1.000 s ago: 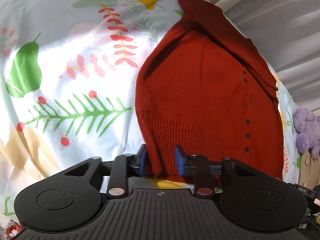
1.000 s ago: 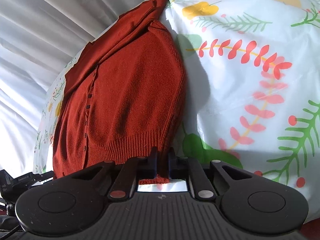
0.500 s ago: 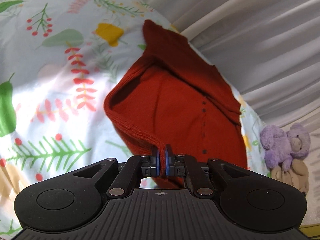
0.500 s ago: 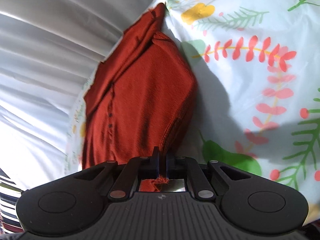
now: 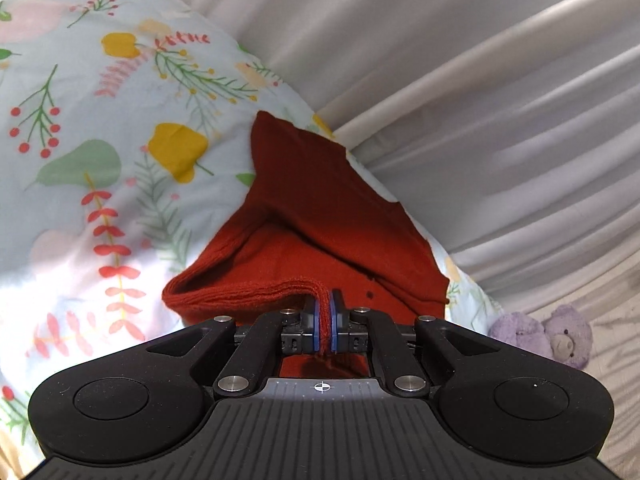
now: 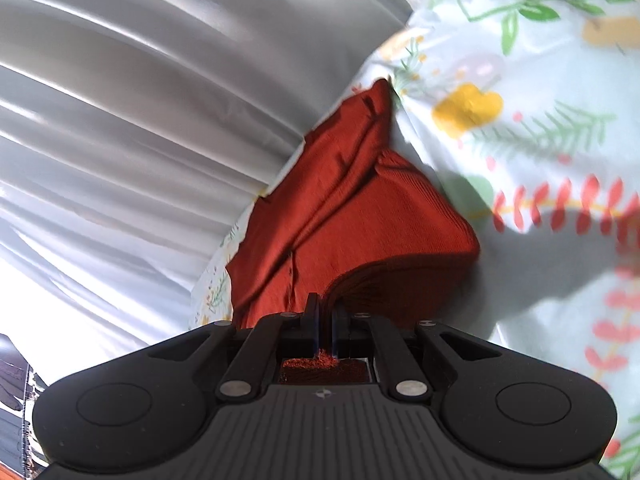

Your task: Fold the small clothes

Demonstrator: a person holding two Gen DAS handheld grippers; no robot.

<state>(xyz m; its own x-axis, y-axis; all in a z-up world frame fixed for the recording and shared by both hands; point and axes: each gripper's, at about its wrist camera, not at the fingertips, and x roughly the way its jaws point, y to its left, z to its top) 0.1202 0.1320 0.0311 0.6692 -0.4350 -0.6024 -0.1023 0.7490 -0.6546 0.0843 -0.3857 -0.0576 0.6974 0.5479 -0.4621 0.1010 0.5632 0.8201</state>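
Gripping: left gripper (image 5: 325, 312) and right gripper (image 6: 325, 316) both clamped on ribbed hem
Sweater (image 5: 320, 216): rust-red knit, lifted fold
Bedsheet (image 5: 80, 140): smooth floral cotton

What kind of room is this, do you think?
Probably a bedroom. The red cardigan lies on a floral bed cover, pale curtains hang behind it, and a purple teddy bear sits to one side.
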